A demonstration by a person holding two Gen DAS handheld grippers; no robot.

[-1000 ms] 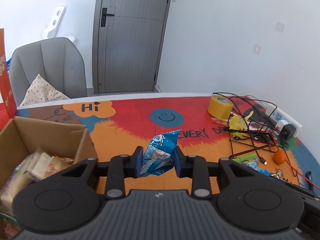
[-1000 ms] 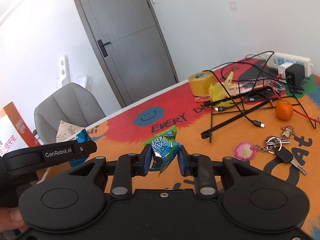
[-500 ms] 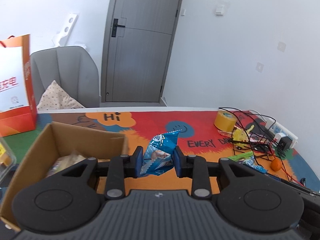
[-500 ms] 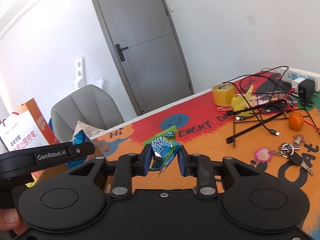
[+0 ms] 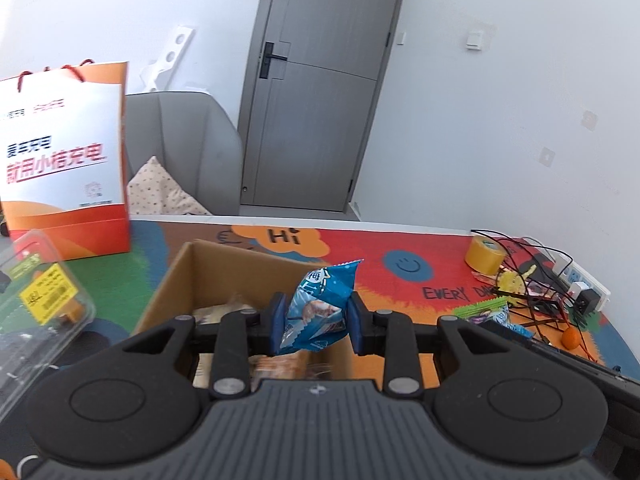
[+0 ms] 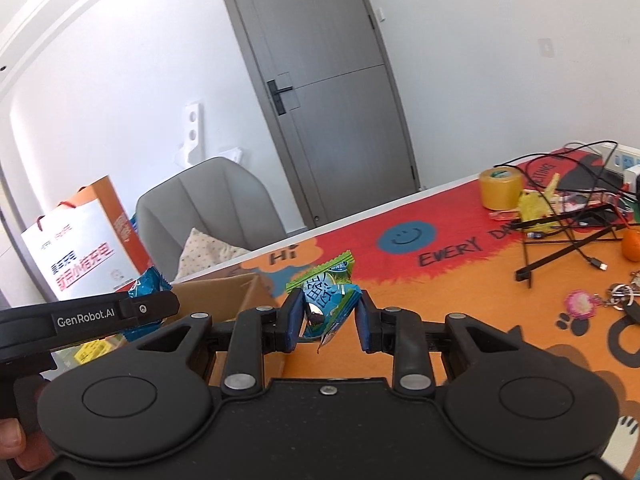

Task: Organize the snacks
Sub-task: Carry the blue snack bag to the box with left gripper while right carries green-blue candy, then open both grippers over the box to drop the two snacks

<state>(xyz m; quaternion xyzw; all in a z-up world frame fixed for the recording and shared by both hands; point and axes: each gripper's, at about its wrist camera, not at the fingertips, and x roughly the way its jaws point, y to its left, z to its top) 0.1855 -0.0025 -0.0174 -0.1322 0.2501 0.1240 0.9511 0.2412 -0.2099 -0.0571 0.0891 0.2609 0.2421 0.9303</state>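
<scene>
My left gripper (image 5: 316, 322) is shut on a blue snack packet (image 5: 320, 308) and holds it above the open cardboard box (image 5: 184, 272), where several wrapped snacks lie. In the right wrist view my right gripper (image 6: 329, 320) is shut on a blue-and-green snack packet (image 6: 326, 300), held over the orange mat just right of the same box (image 6: 224, 292). The left gripper's arm crosses that view at the left, its blue packet (image 6: 146, 286) showing behind it. The right gripper's green-edged packet (image 5: 486, 309) also peeks in at the right of the left wrist view.
An orange-and-white paper bag (image 5: 64, 160) stands behind the box, a clear plastic container (image 5: 36, 300) to its left. A tape roll (image 6: 500, 188), tangled cables (image 6: 568, 216), a tangerine (image 6: 632, 246) and keys (image 6: 616, 300) crowd the right. A grey chair (image 5: 184, 152) stands beyond the table.
Both grippers have swung left with their packets. The box, at the left edge before, now lies under the left gripper, and the paper bag has come into view.
</scene>
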